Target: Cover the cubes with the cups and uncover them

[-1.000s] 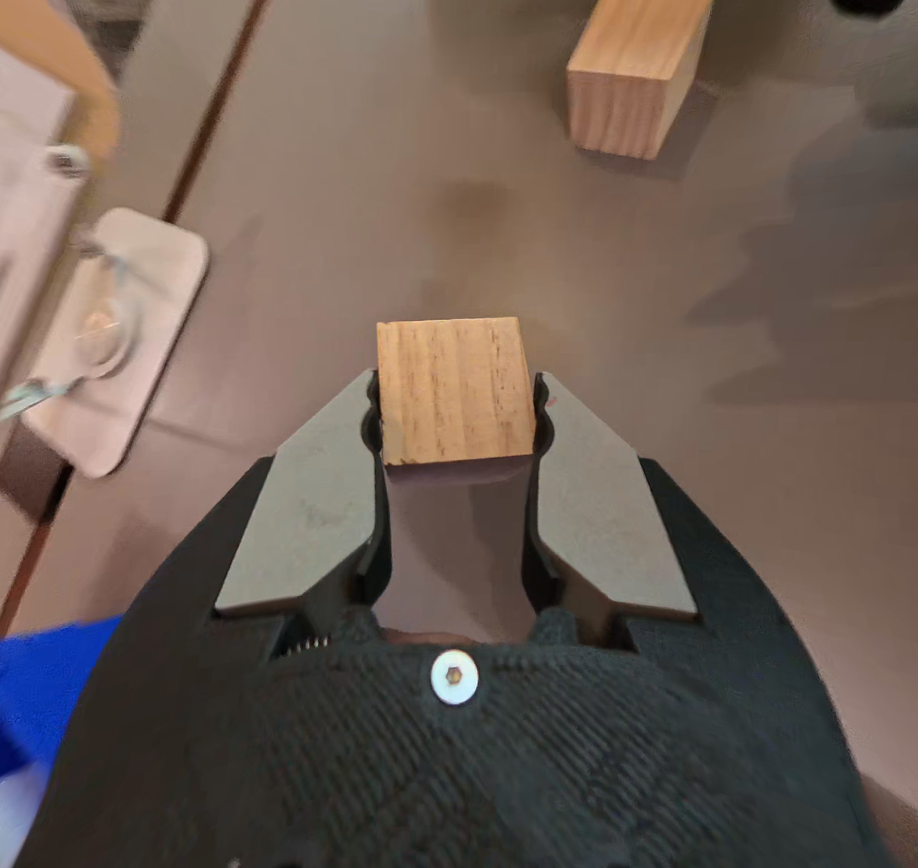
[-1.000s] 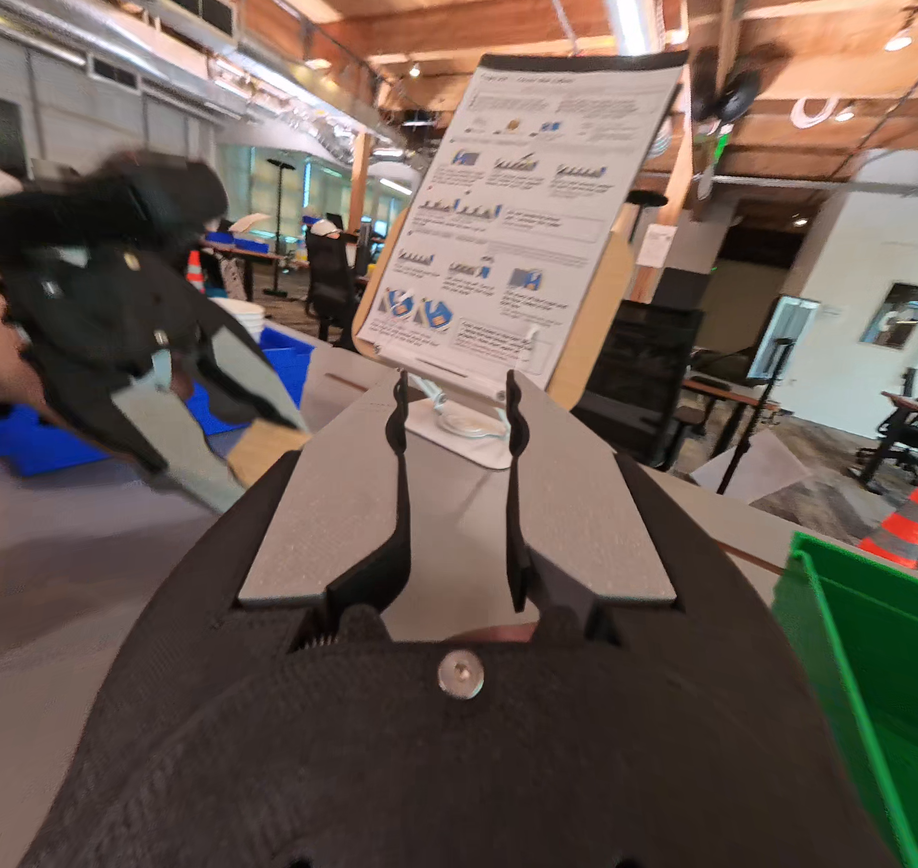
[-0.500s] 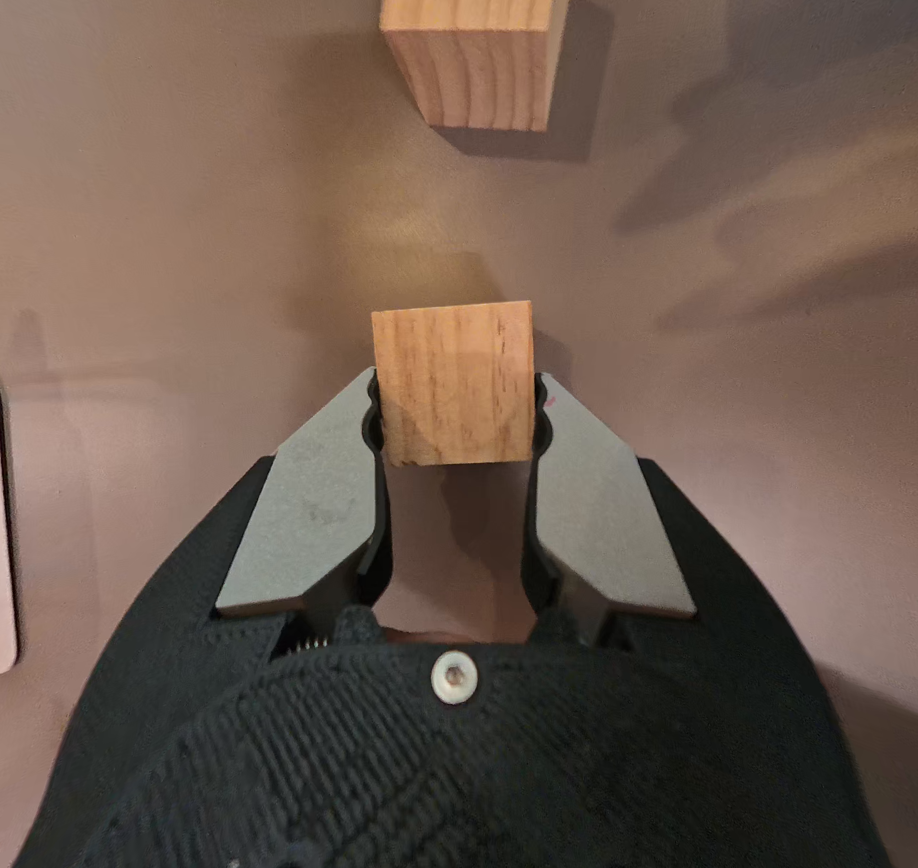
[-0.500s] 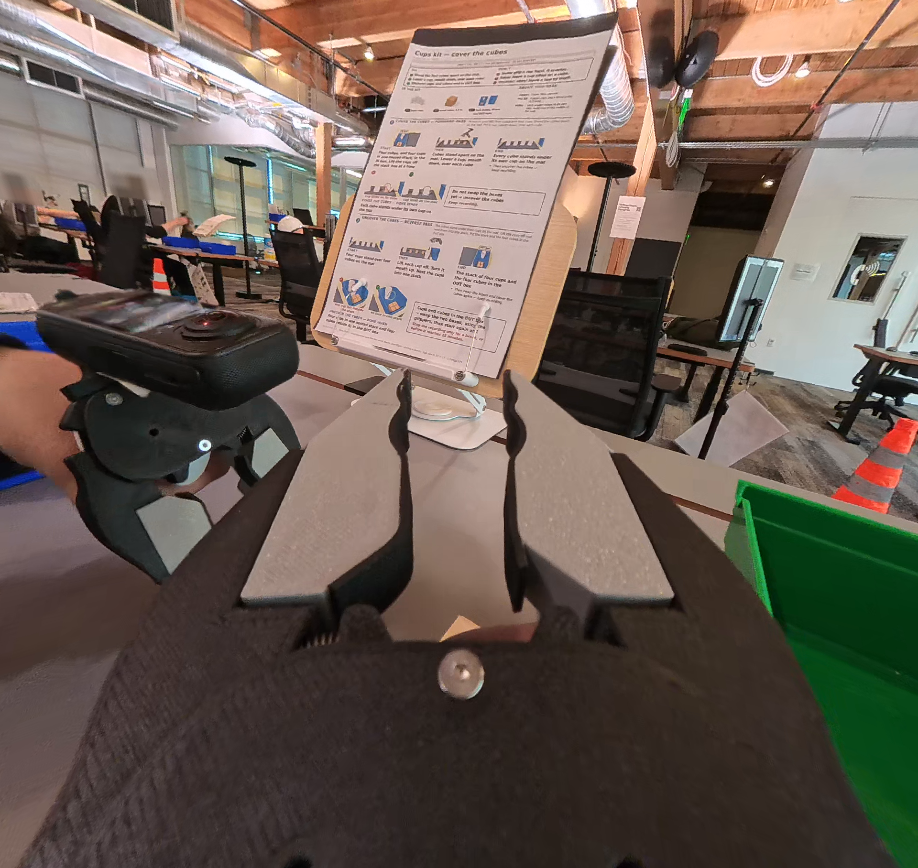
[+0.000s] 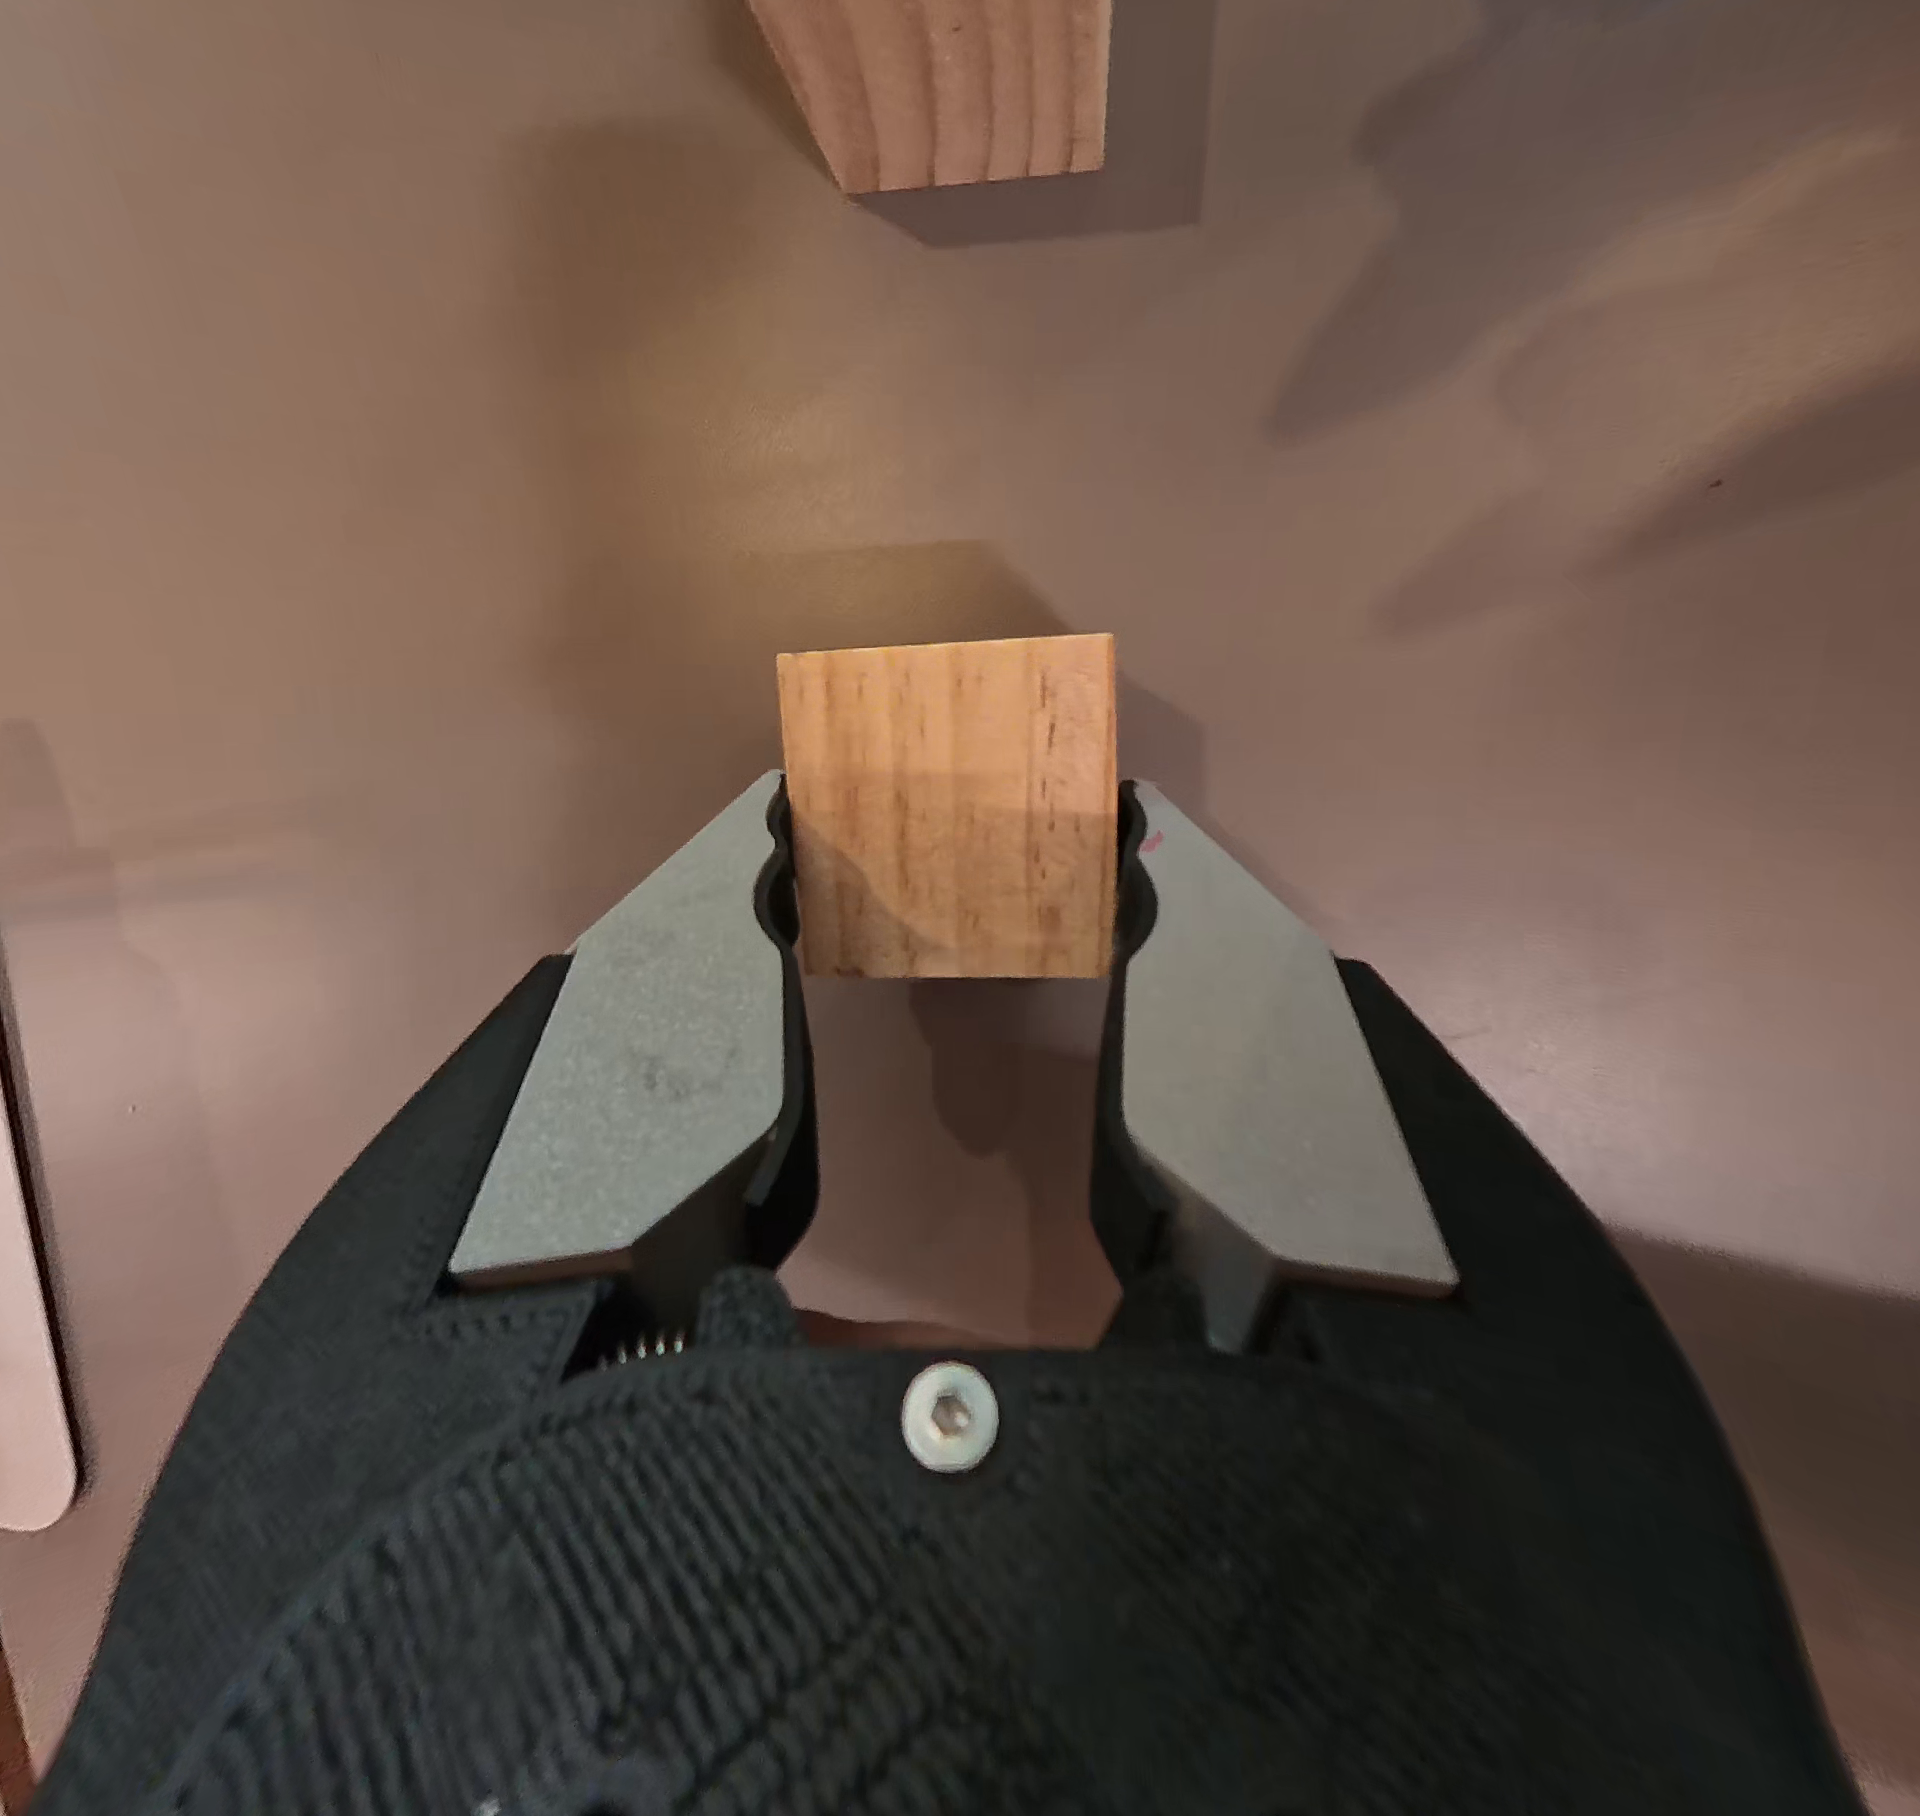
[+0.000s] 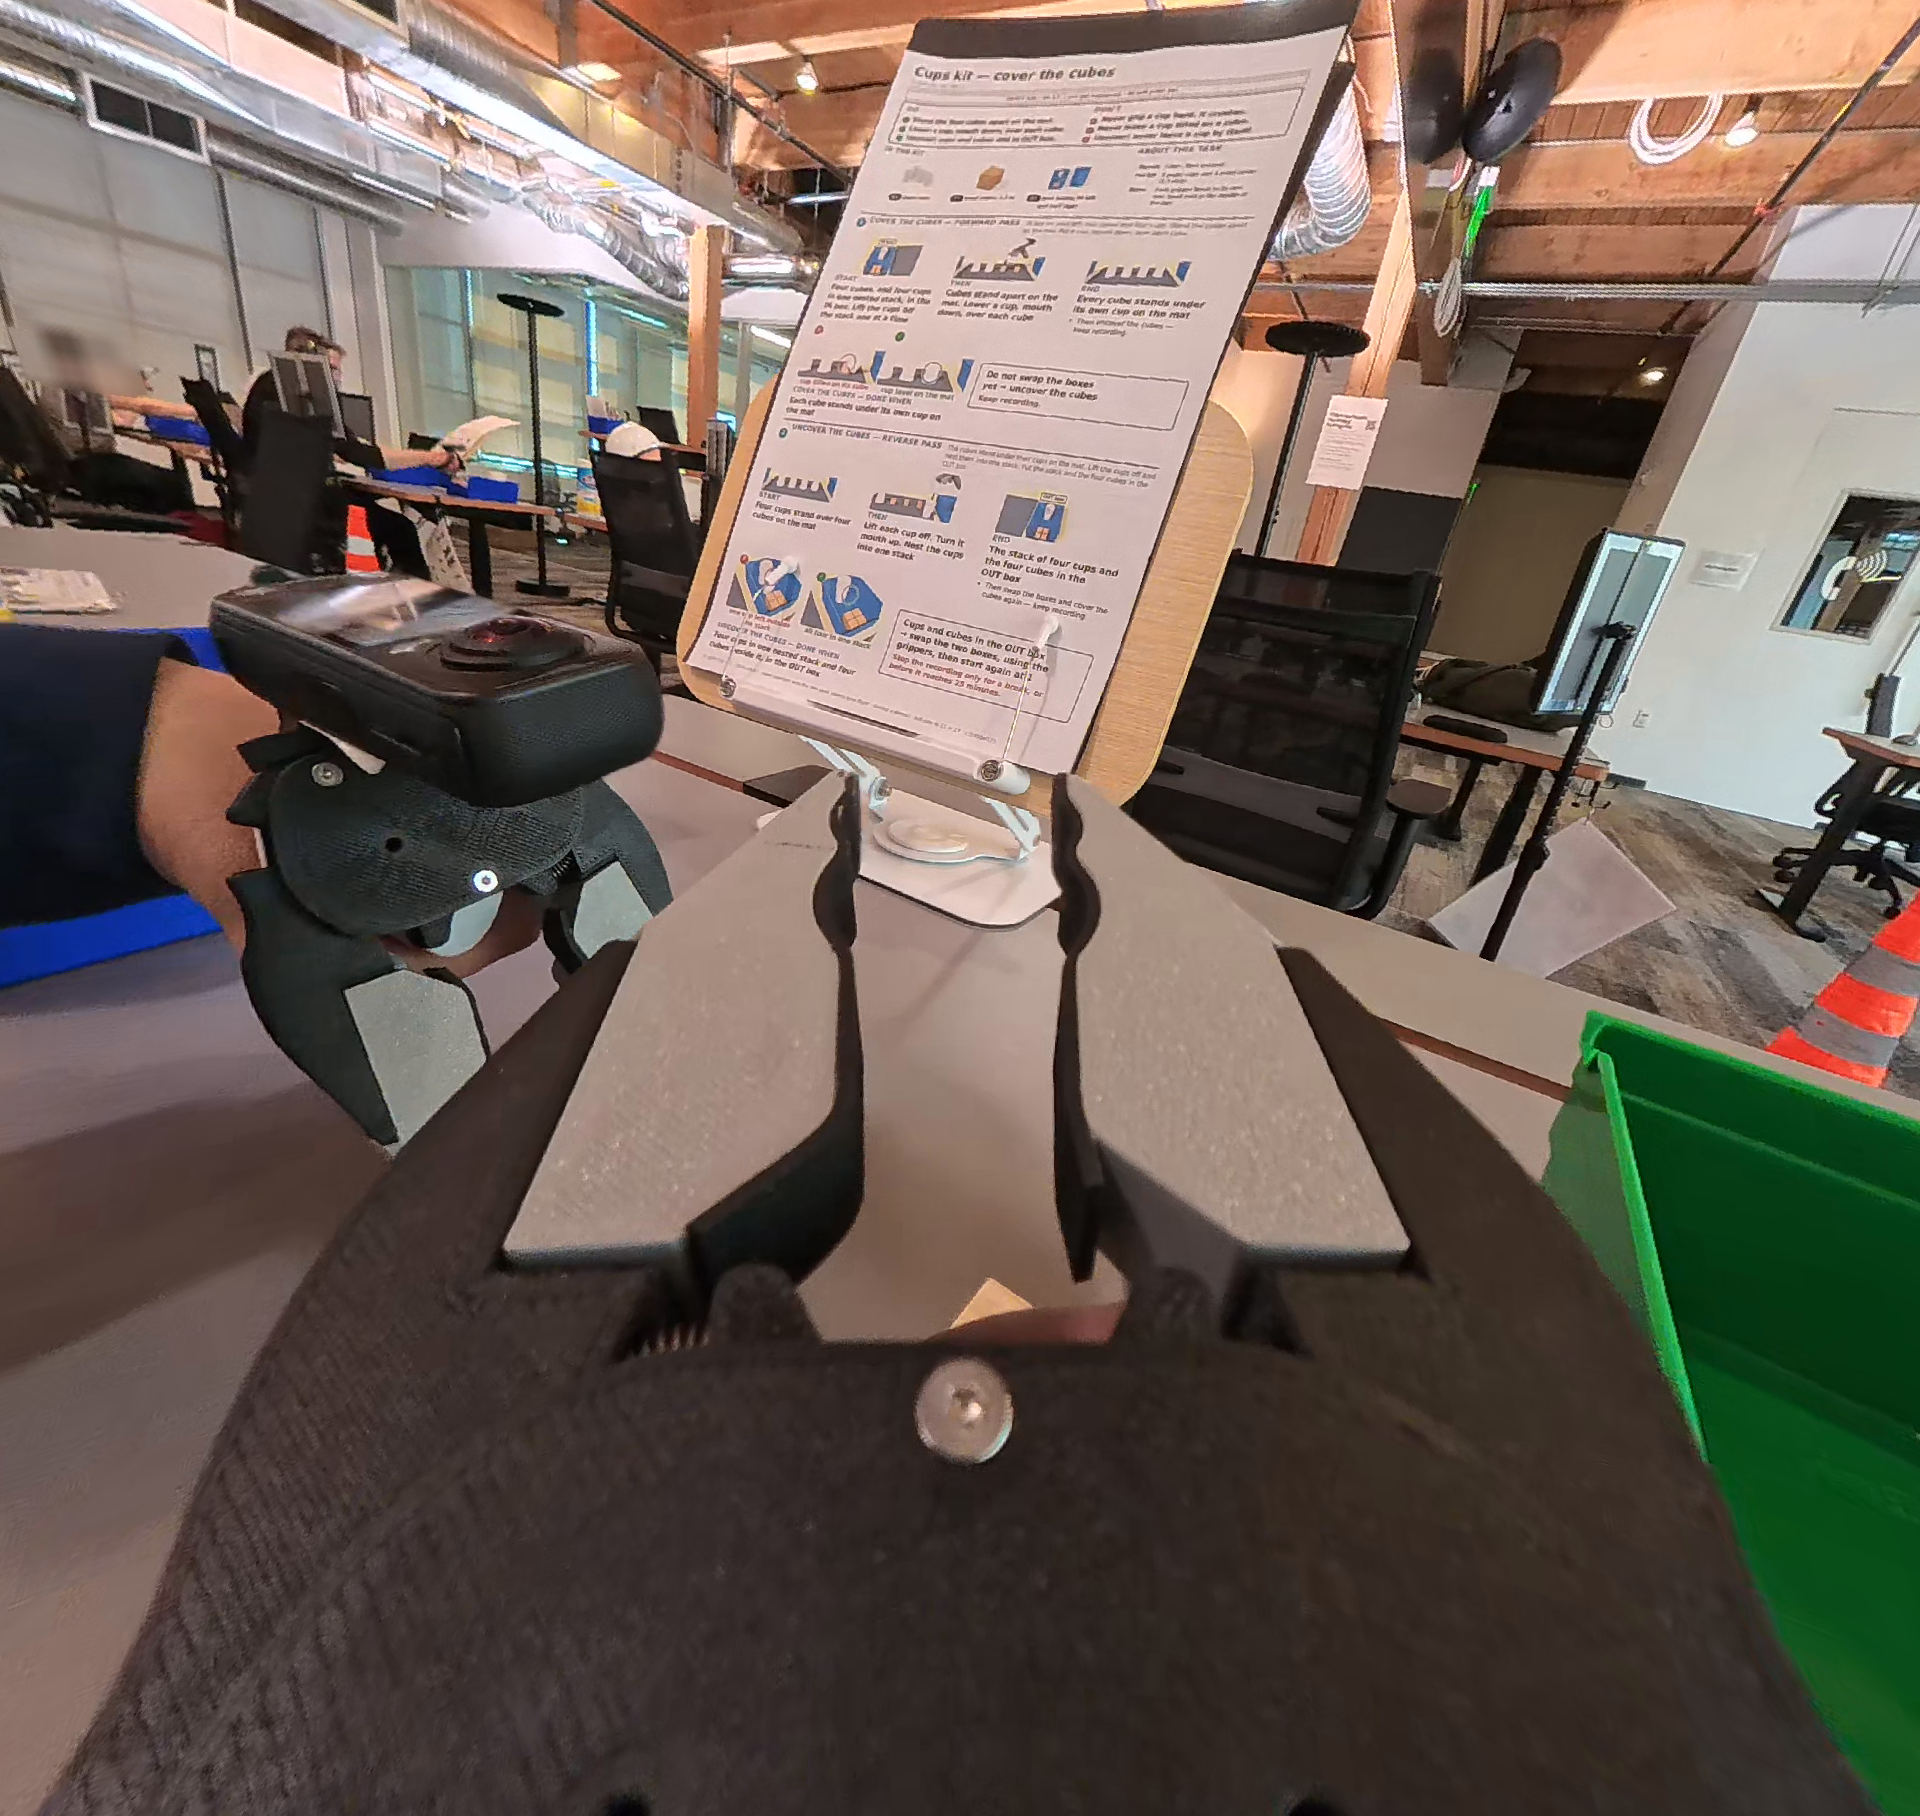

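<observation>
Left wrist view is pretty clear: the left gripper (image 5: pixel 954 831) has a small wooden cube (image 5: pixel 948 805) pinched between its two fingertips, pads pressed flat against the left and right faces. The cube sits right at the tips and pokes out a bit past them, held up off the brownish table (image 5: pixel 364 416) with its shadow falling just behind it. A second wooden cube (image 5: pixel 925 41) rests on the table farther ahead, well apart from the held one and partly cut off by the top edge.

Right wrist view: the right gripper (image 6: pixel 951 862) has its fingers partly apart with a clear gap and nothing in it, you just see table through the gap. A pale wooden corner (image 6: pixel 987 1304) peeks out low down near the base of the fingers, not touching the pads. The left gripper also shows off to the left here, pointing down, with a black camera (image 6: pixel 436 675) on top. A green bin (image 6: pixel 1766 1299) is at the right edge.

As for writing, there's a printed instruction sheet (image 6: pixel 1039 364) on a wooden stand (image 6: pixel 1174 644) straight ahead, with text and little diagrams. No brand marks that I can make out on the grippers.
</observation>
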Motion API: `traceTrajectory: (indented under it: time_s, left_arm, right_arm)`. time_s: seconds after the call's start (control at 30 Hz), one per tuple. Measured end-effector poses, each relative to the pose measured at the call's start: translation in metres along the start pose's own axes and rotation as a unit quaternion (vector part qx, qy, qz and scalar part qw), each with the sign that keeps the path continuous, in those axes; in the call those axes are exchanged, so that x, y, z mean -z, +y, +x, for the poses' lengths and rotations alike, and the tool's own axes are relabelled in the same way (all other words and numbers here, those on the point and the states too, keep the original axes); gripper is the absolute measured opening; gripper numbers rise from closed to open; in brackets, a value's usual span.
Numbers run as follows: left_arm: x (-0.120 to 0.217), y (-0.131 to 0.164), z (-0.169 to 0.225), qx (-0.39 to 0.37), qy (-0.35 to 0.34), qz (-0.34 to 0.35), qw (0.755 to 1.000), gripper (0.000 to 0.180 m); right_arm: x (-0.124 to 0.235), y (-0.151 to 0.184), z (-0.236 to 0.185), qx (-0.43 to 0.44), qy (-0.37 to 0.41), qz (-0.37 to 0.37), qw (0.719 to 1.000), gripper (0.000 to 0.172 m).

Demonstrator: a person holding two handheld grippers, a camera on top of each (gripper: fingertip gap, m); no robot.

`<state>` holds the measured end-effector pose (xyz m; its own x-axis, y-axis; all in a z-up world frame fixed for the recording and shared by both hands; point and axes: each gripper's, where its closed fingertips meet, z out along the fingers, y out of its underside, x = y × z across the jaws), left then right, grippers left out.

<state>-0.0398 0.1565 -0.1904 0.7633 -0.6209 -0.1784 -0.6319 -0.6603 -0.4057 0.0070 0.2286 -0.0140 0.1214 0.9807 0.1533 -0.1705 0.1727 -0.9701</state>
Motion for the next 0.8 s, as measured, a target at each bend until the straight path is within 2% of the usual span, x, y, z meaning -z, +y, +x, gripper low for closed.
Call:
traceTrajectory:
  time_s: [0.1,0.13,0.17,0.2,0.37,0.43,0.8]
  left_arm:
    - [0.001,0.000,0.000,0.004,-0.004,0.017,1.000,0.060]
    - [0.001,0.000,0.002,0.006,-0.002,0.022,1.000,0.064]
    - [0.000,0.000,0.004,0.006,0.002,0.025,1.000,0.078]
    - [-0.001,-0.001,0.005,0.008,0.004,0.029,1.000,0.081]
    - [0.000,-0.004,0.006,-0.004,-0.004,0.039,0.999,0.073]
    - [0.000,-0.005,0.005,-0.007,-0.006,0.043,0.999,0.060]
    - [-0.006,-0.013,0.001,-0.001,-0.011,0.037,0.999,0.060]
  right_arm:
    - [0.000,0.000,0.000,-0.007,-0.003,0.000,1.000,0.034]
    - [0.000,0.000,0.000,-0.007,-0.003,0.001,1.000,0.034]
    - [0.000,0.000,0.000,-0.006,-0.002,0.001,1.000,0.033]
    - [0.000,0.000,0.000,-0.006,-0.001,0.001,1.000,0.034]
    - [0.000,0.001,-0.001,-0.007,-0.004,-0.002,1.000,0.034]
    - [-0.001,0.001,-0.002,-0.008,-0.005,-0.002,1.000,0.034]
    - [-0.001,0.001,-0.004,-0.010,-0.011,-0.001,1.000,0.034]
